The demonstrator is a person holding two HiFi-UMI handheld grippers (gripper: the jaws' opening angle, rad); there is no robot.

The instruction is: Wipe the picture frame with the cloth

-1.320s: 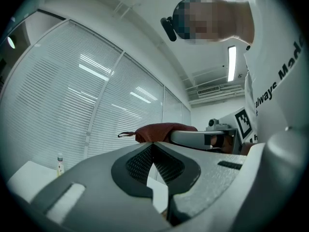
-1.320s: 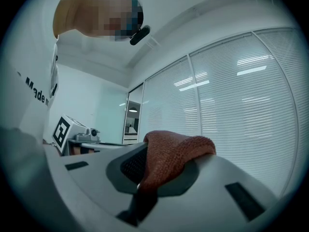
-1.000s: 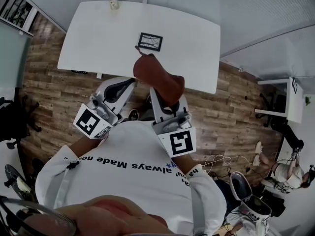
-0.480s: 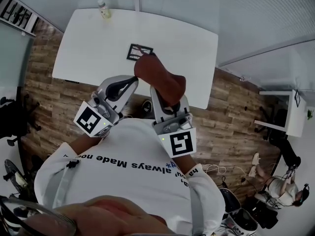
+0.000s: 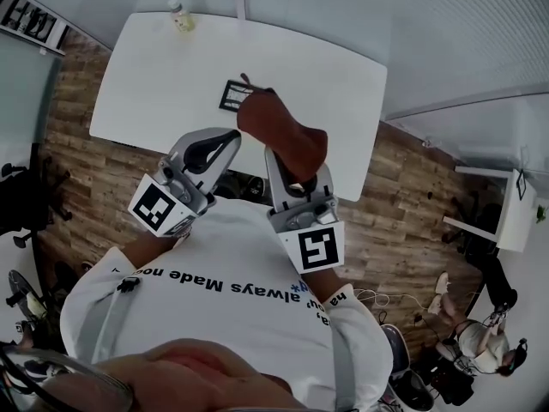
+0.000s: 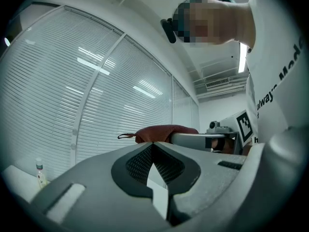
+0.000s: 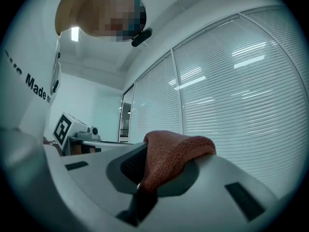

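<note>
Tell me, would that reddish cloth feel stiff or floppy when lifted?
Probably floppy: the cloth folds and droops over the right tool pinching it. Likely light, since a small pinch carries it. Its knitted-looking weave suggests it won't slip easily.

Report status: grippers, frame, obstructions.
Left gripper shut, empty. Right gripper shut on cloth, raised off the table. Picture frame flat on table, not yet touched. Bottle at far corner, away from frame.

Left hand-held gripper (image 5: pixel 230 138) closed, right hand-held gripper (image 5: pixel 276 165) clamping cloth (image 5: pixel 280 130).
</note>
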